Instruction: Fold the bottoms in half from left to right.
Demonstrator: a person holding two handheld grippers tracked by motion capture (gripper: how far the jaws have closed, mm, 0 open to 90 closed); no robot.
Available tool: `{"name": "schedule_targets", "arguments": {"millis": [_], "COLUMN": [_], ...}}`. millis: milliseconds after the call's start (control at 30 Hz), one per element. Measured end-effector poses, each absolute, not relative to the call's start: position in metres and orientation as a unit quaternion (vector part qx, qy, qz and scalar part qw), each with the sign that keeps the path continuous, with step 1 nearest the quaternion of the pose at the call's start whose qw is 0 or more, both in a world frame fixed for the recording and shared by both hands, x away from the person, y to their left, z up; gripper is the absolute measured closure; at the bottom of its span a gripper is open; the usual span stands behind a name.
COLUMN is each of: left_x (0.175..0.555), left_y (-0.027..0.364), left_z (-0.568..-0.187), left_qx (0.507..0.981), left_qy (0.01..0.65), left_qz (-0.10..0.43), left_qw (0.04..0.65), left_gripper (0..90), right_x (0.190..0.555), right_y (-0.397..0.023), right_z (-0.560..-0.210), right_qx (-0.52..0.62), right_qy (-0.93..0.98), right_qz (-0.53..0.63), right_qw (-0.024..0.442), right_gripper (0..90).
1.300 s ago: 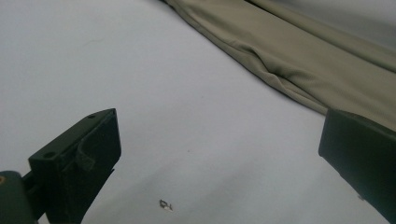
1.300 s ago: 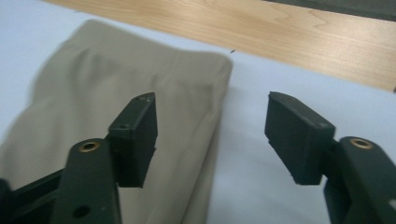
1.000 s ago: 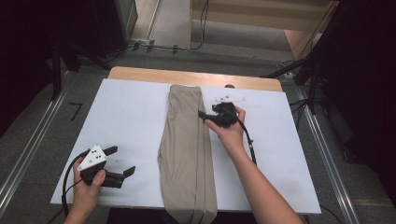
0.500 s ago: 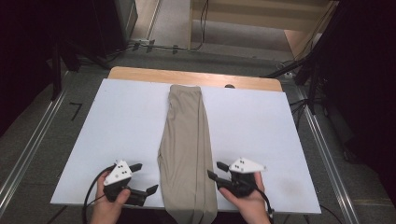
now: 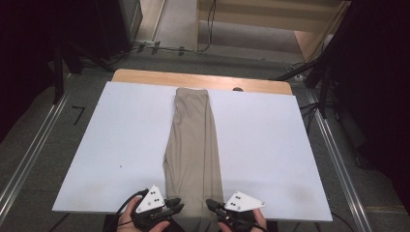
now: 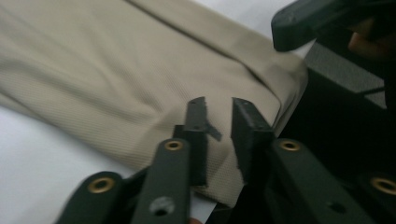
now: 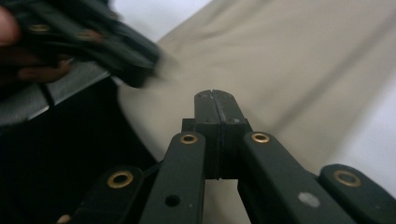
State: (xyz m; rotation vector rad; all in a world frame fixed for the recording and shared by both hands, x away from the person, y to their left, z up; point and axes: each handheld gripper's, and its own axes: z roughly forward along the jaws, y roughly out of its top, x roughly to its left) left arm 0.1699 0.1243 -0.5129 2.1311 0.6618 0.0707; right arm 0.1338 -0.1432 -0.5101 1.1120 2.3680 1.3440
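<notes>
Trousers [image 5: 193, 145] of beige cloth lie folded lengthwise down the middle of the white bench [image 5: 270, 145], waistband at the far end, leg hems hanging just over the near edge. Left tongs [image 5: 175, 207] sit at the near left side of the hems; their jaws have just been closing and stand slightly apart over the cloth's edge, nothing pinched between them. Right tongs [image 5: 211, 205] sit at the near right side of the hems, jaws just closed pad against pad above the fabric, holding nothing.
</notes>
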Motion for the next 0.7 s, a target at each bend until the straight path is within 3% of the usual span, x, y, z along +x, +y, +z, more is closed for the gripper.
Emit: {"name": "schedule_targets", "arguments": {"millis": [167, 400, 467, 600, 700], "left_x": [0.174, 0.175, 0.176, 0.176, 0.177], "left_y": [0.125, 0.127, 0.128, 0.128, 0.128], "left_z": [-0.517, -0.517, -0.517, -0.517, -0.517], "left_qx": [0.863, 0.866, 0.866, 0.867, 0.867], "left_qy": [0.272, 0.267, 0.266, 0.265, 0.265], "left_qz": [0.021, 0.019, 0.014, 0.012, 0.01], "left_qw": [0.426, 0.422, 0.423, 0.422, 0.422], "left_gripper": [90.0, 90.0, 90.0, 90.0, 90.0], "right_x": [0.133, 0.127, 0.125, 0.125, 0.121], "right_y": [-0.112, -0.146, -0.157, -0.178, -0.18], "right_z": [-0.523, -0.52, -0.52, -0.522, -0.518], "right_qx": [0.357, 0.381, 0.393, 0.418, 0.419], "right_qy": [0.836, 0.828, 0.83, 0.816, 0.805], "right_qz": [0.4, 0.392, 0.367, 0.381, 0.403], "right_qw": [0.115, 0.124, 0.147, 0.124, 0.118], "right_gripper": [88.1, 88.3, 88.4, 88.0, 80.9]}}
